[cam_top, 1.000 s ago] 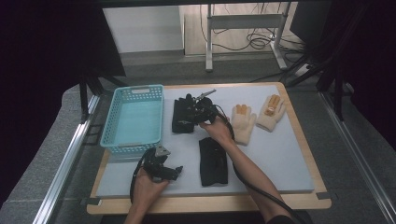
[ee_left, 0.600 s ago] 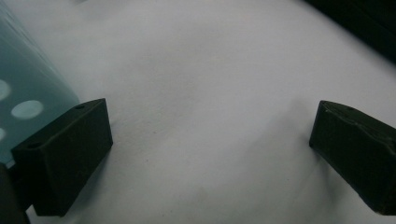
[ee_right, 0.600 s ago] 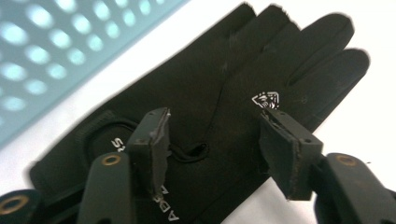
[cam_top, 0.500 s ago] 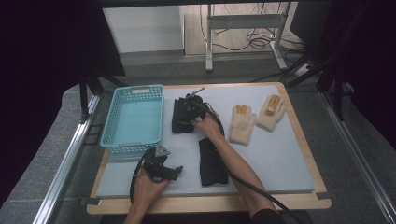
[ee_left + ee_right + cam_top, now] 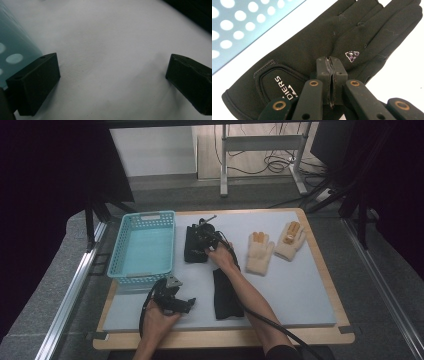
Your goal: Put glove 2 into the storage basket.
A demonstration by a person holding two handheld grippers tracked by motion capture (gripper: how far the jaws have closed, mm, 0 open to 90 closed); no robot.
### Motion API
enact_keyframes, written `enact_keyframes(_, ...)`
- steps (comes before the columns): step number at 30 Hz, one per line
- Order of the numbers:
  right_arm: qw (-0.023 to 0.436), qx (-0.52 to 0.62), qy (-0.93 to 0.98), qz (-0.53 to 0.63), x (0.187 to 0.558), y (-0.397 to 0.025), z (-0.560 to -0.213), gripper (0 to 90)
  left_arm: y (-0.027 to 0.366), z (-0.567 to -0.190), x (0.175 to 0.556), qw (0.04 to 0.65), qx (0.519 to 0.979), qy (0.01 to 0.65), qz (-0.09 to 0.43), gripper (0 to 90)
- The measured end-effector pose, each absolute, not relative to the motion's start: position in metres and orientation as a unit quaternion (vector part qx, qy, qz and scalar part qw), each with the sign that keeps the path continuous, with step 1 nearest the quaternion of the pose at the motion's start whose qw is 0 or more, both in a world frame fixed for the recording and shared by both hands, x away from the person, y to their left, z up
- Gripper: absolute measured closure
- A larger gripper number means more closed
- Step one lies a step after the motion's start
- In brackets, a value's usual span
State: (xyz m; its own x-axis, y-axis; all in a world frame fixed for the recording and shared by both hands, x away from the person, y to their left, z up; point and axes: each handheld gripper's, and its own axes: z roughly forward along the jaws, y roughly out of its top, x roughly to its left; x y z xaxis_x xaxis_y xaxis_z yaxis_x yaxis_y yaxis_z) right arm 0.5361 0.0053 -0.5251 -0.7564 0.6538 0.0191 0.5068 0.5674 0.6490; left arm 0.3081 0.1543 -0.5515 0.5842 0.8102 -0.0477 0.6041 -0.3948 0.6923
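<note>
Right gripper [image 5: 331, 82], jaws closed together, rests on a flat black glove [image 5: 317, 50] beside the turquoise basket [image 5: 142, 247]; left gripper [image 5: 112, 82] gapes wide.

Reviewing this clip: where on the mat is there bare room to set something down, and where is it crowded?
Bare: the white mat right of the lower black glove, below the two cream knit gloves; also the turquoise plastic basket interior. Crowded: centre, where the right gripper sits over the upper black glove, and around the left gripper.
</note>
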Motion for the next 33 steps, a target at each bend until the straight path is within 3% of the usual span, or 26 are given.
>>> enact_keyframes(4,0.13,0.32,0.884,0.316,0.533,0.008,-0.522,87.1,0.154,-0.551,0.308,0.343,0.821,0.43,0.151,0.0)
enact_keyframes(33,0.125,0.31,0.862,0.382,0.498,-0.031,-0.459,87.4,0.154,-0.551,0.308,0.341,0.822,0.43,0.151,0.0)
